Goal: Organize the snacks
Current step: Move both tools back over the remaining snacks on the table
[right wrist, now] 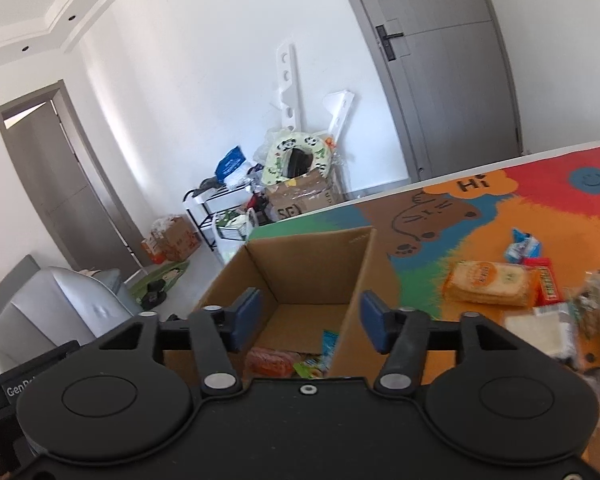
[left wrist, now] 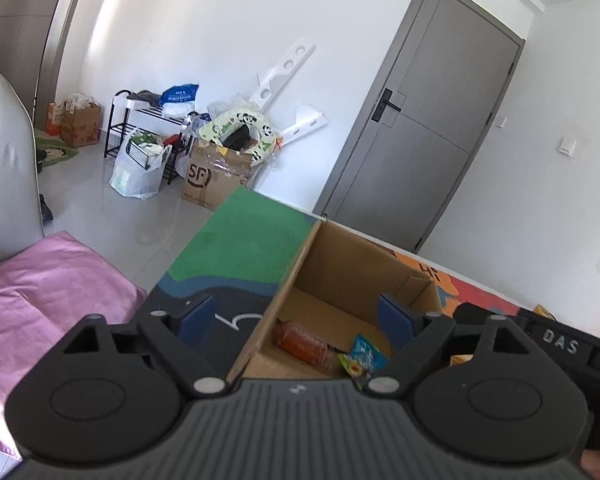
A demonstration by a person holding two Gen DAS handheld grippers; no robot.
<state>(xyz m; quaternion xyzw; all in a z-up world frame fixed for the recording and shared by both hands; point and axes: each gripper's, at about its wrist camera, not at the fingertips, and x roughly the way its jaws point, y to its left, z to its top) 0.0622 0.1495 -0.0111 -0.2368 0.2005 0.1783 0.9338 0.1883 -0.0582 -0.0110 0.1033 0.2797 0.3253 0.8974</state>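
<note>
Cardboard box (right wrist: pixel 312 268) stands open on the colourful mat (right wrist: pixel 480 232), holding an orange packet (left wrist: pixel 304 342) and a blue-green packet (left wrist: pixel 360 356) on its floor. Left gripper (left wrist: pixel 296 320) straddles the box's left wall, jaws apart, empty. Right gripper (right wrist: pixel 308 320) spans the right wall, spread wide, empty. More snacks (right wrist: pixel 488 282) lie on the mat right of the box.

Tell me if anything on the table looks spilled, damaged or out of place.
Nothing looks spilled or damaged. The open brown cardboard box stands upright with an orange packet and small blue and green packets inside. Several snacks, including the orange cracker pack, lie loose on the colourful cartoon mat, not yet boxed.
</note>
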